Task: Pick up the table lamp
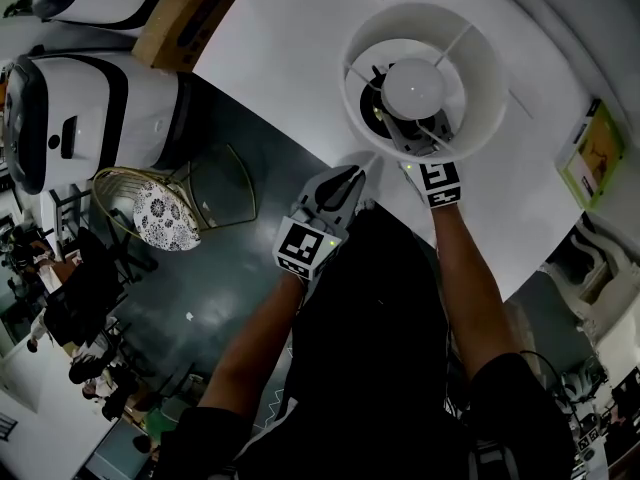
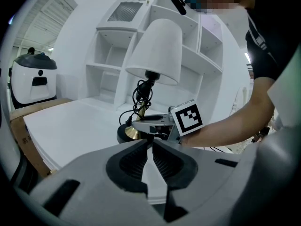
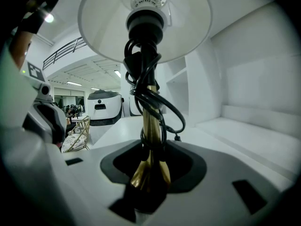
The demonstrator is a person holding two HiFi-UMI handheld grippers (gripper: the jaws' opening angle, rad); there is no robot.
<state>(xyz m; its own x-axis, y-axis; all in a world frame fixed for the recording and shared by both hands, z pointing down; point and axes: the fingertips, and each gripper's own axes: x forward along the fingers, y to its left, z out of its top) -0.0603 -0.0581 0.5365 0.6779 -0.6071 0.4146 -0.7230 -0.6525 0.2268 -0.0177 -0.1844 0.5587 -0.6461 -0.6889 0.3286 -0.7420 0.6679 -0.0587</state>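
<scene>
The table lamp (image 1: 480, 58) stands on the white table (image 1: 290, 58), its white shade (image 2: 157, 51) over a brass stem (image 3: 149, 140) wrapped in black cord, on a dark round base (image 2: 124, 133). My right gripper (image 1: 405, 130) reaches in under the shade, its jaws closed around the low, flared part of the stem. In the left gripper view the right gripper (image 2: 146, 126) sits level just above the base. My left gripper (image 1: 352, 178) rests near the table's edge in front of the lamp, shut with nothing between its jaws (image 2: 151, 147).
White shelving (image 2: 113, 65) rises behind the lamp. A green booklet (image 1: 592, 153) lies at the table's right. Beside the table stand a gold wire chair (image 1: 165, 213) with a patterned cushion, white rounded machines (image 1: 90, 118) and a cardboard box (image 2: 21, 124).
</scene>
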